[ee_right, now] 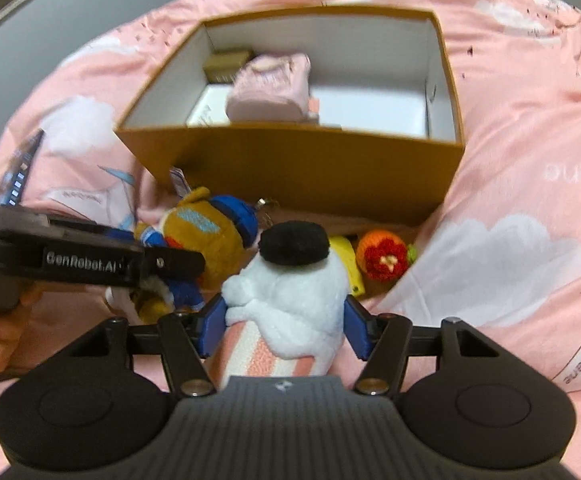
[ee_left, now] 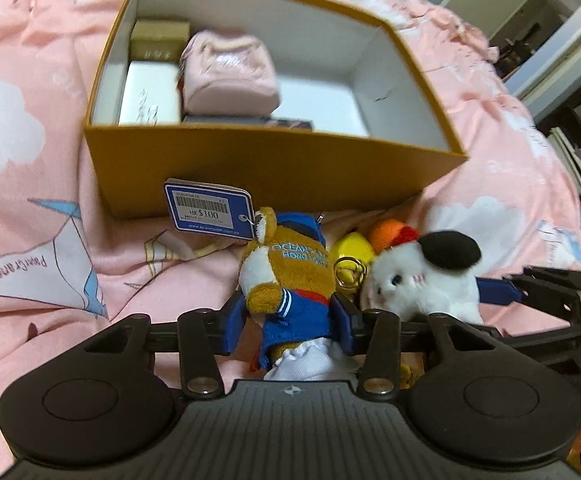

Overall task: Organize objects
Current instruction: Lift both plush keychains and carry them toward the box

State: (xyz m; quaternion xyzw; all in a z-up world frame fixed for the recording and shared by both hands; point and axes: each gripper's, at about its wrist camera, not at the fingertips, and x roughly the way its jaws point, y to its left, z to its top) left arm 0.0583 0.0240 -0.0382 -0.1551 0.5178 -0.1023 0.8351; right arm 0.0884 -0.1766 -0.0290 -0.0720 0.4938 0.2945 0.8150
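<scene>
Two claws, each w/ a soft toy between its blue pads. The left claw [ee_left: 290,316] is clamped on 1 brown plush toy [ee_left: 286,276] in a blue coat; its back reads "OCEAN" and "HONG", the rest is hidden. 1 blue price tag [ee_left: 209,210] at the toy's 11 o'clock reads "HK $100". The right claw [ee_right: 286,322] is clamped on 1 white plush toy [ee_right: 290,292] w/ a black hat; its pink-and-white striped part points back at the camera. In the right wrist view, the left claw's arm reads "GenRobot.AI".

Both toys sit on a pink bed cover [ee_left: 30,92] w/ white clouds; the print says "PaperCrane". At 12 o'clock from them stands 1 open orange box [ee_left: 274,168]. Inside: 1 pink pouch [ee_left: 228,74], 1 white box [ee_left: 150,94], 1 gold box [ee_left: 158,40], all at the box's 9 o'clock side, plus 1 dark flat thing, too blurry to tell.

Between the toys lie 1 yellow thing [ee_left: 350,248] w/ a gold ring and 1 orange knit ball [ee_right: 384,254] w/ a red flower.
</scene>
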